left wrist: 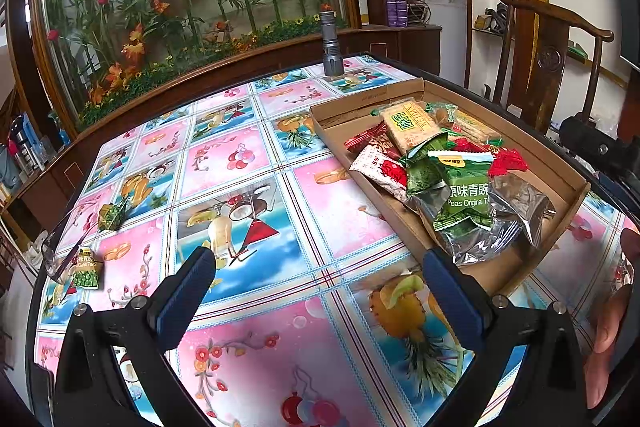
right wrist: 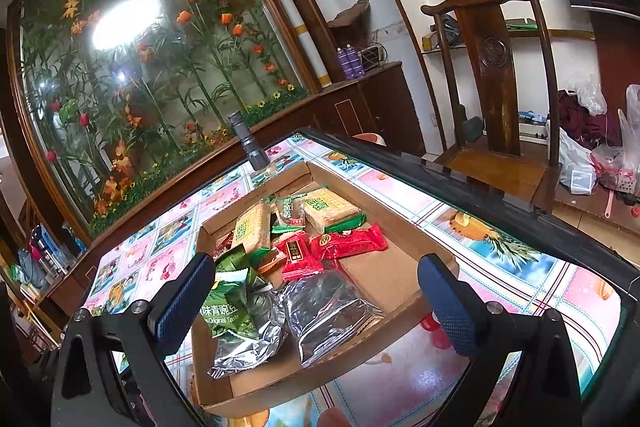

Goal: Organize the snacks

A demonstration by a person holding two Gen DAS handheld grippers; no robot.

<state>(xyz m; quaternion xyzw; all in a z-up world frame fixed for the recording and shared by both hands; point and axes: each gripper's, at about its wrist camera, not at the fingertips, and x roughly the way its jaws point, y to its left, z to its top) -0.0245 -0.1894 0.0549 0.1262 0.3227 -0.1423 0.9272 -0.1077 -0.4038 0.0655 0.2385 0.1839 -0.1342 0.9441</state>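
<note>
Currently, both sets of tongs stand spread wide and grip nothing: the left tongs [left wrist: 320, 275] hover over bare patterned table [left wrist: 248, 155] at lower centre of the left view, and the right tongs [right wrist: 316, 279] hang above the near end of the cardboard tray [right wrist: 400, 279] in the right view. Most snacks already lie heaped in that tray, among them a green pea packet [right wrist: 228, 311], a silver foil pouch [right wrist: 328, 311] and red wrappers [right wrist: 348, 241], which suggests the tray serves as the collection point. Two items remain outside it at the left edge of the left view: a small green packet [left wrist: 86, 269] and a folded green wrapper [left wrist: 111, 215], well apart from the tray. A flashlight [left wrist: 332, 45] stands upright beyond the tray's far corner. Judged from this, the left tongs sit ready to fetch the strays.
</note>
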